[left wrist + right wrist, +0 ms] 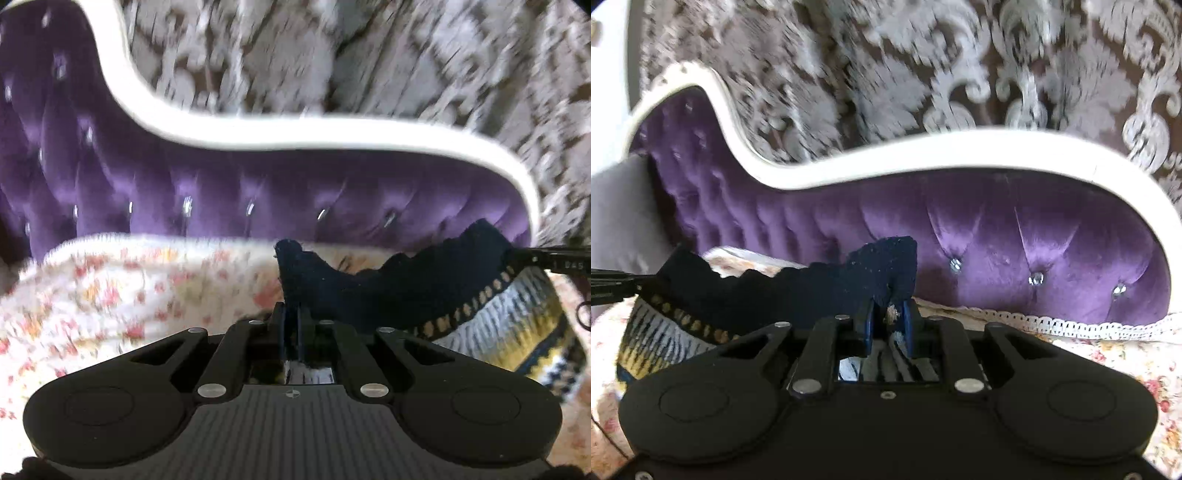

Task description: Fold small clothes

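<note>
A flowered bedspread point(110, 295) lies below the purple headboard point(221, 192); both grippers, left point(291, 314) and right point(888, 314), clamp the dark garment point(388, 288), stretched lengthwise along that headboard.

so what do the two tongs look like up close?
Both match: the left tongs and right tongs have matte black bodies with two round bulges, black link arms with silver pins, and dark blue finger pads. The left body has a ribbed top and a small round target mark. No cables or sleeves visible.
</note>
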Demonstrator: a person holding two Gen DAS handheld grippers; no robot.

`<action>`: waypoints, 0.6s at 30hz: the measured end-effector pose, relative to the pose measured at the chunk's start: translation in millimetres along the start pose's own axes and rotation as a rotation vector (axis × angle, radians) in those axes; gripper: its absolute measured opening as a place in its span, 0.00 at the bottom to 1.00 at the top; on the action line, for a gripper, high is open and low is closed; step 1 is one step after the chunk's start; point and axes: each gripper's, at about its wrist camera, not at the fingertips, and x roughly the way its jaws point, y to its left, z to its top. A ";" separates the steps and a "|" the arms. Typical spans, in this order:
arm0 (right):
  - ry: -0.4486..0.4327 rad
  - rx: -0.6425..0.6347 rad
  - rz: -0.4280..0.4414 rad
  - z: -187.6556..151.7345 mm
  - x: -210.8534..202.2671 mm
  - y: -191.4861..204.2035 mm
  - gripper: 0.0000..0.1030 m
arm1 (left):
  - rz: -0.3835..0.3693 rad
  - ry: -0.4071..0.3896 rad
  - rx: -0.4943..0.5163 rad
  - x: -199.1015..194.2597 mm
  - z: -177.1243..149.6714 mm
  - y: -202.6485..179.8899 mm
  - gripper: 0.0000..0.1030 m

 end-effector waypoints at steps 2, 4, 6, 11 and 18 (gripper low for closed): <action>0.047 0.004 -0.024 -8.4 21.3 -3.3 0.24 | 0.025 0.052 0.003 22.0 -7.3 4.2 0.06; 0.088 0.014 -0.053 -18.6 39.4 -7.2 0.24 | 0.046 0.089 -0.012 38.9 -16.4 10.1 0.06; 0.125 0.019 -0.082 -29.2 53.3 -11.5 0.25 | 0.049 0.147 -0.026 52.5 -25.4 16.9 0.09; 0.138 0.040 -0.110 -44.5 59.8 -19.0 0.40 | 0.014 0.141 -0.073 34.2 -26.2 27.4 0.13; 0.012 0.141 -0.040 -41.9 -18.5 -31.6 0.49 | -0.092 0.066 -0.101 -45.5 -42.8 25.9 0.49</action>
